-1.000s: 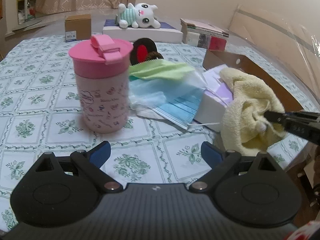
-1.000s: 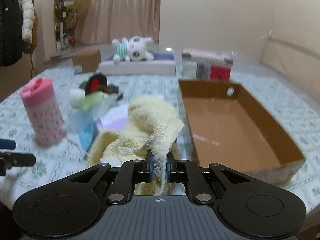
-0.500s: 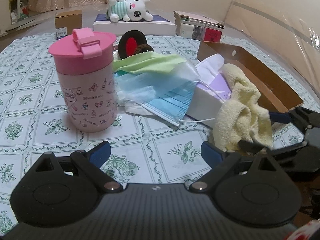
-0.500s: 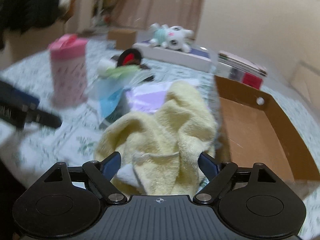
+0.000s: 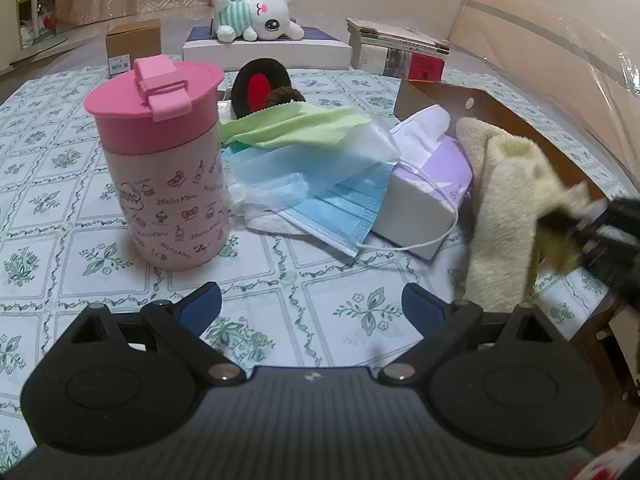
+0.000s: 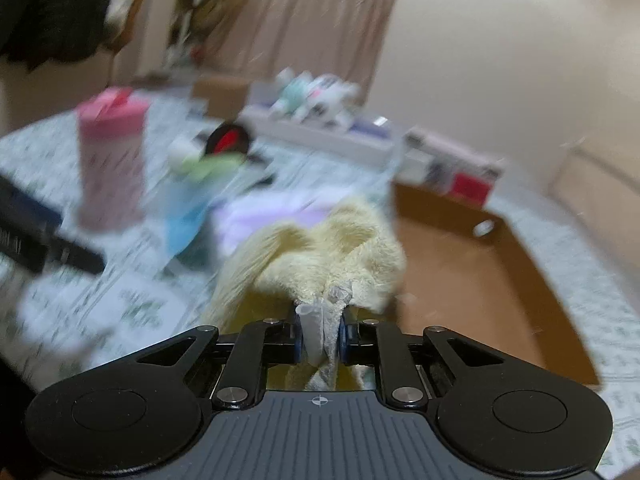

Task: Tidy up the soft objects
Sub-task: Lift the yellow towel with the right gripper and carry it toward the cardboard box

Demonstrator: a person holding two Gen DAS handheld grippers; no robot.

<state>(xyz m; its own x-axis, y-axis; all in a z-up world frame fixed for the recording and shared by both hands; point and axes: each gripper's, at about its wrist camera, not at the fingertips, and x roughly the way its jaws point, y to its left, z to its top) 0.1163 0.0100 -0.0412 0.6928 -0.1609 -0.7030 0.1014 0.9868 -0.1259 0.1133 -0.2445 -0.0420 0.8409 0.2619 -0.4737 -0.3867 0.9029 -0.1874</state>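
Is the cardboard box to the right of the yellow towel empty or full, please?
Empty as far as visible: the cardboard box shows bare brown floor; the yellow towel hides its near-left corner.

pink tumbler (image 5: 164, 168) | pale-yellow towel (image 5: 504, 216) | green-floral white tablecloth (image 5: 40, 184) | blue mask (image 5: 340, 212) | brown box (image 6: 480, 276)

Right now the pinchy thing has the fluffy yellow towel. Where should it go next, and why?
Probably a short carry to the right, over the brown cardboard box. The right gripper is shut on the yellow towel, the towel hangs beside the box, and the box looks empty. The left gripper is open and holds nothing.
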